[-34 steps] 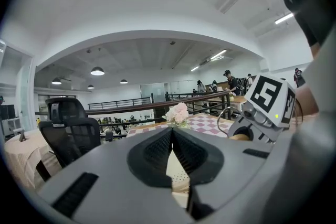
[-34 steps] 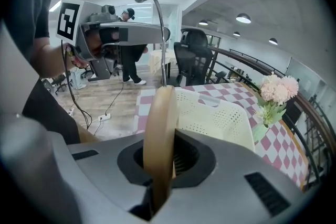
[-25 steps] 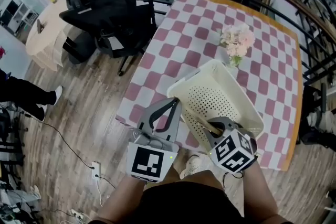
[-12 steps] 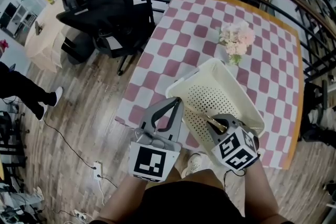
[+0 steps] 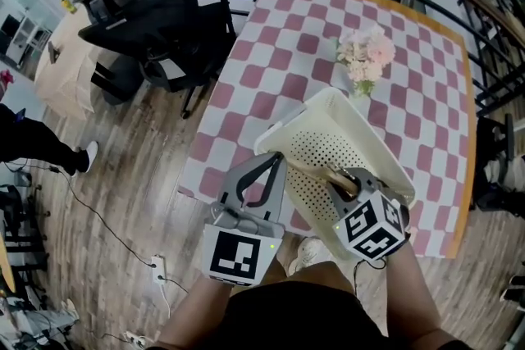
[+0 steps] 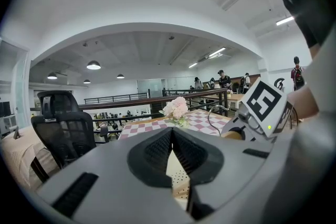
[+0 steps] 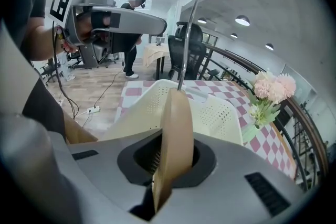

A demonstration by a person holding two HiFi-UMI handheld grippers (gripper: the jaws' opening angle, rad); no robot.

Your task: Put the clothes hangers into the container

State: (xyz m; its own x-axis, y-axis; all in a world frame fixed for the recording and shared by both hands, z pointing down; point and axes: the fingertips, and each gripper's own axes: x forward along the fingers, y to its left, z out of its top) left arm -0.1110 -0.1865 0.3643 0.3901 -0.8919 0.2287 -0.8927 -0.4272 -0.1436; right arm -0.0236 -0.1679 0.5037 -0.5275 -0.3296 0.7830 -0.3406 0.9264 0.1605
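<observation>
- Head view: a person stands at a checked worktop (image 5: 287, 53), a tool in each hand. A cream perforated basket (image 5: 384, 150) sits at the near edge, with flowers (image 5: 367, 57) behind it and a black chair (image 5: 164, 20) on the floor to the left.
- The right tool (image 5: 343, 183) reaches down over the basket's near rim. From here its jaws are mostly covered by its marker cube, and only a tan strip of hanger (image 5: 316, 170) shows against the basket's inside.
- The right gripper view settles the grip: the right tool (image 7: 170, 157) is clamped on the flat faces of the wooden hanger (image 7: 176, 134), seen edge-on, with the basket (image 7: 220, 113) just beyond.
- That view alone shows the metal hook. It rises from the wood's far end and curls over at the top toward the right, high above the flowers (image 7: 270, 89).
- The hanger's long axis runs straight on from the jaws, out over the basket's opening and toward the left in the head view. Whether the wood touches the basket cannot be told.
- The left tool (image 5: 269, 160) hangs just beside the basket's left wall, outside it.
- The left gripper view shows the left tool (image 6: 172, 136) with jaw tips together and nothing gripped. Perforated basket (image 6: 176, 176) shows through the slit below them.
</observation>
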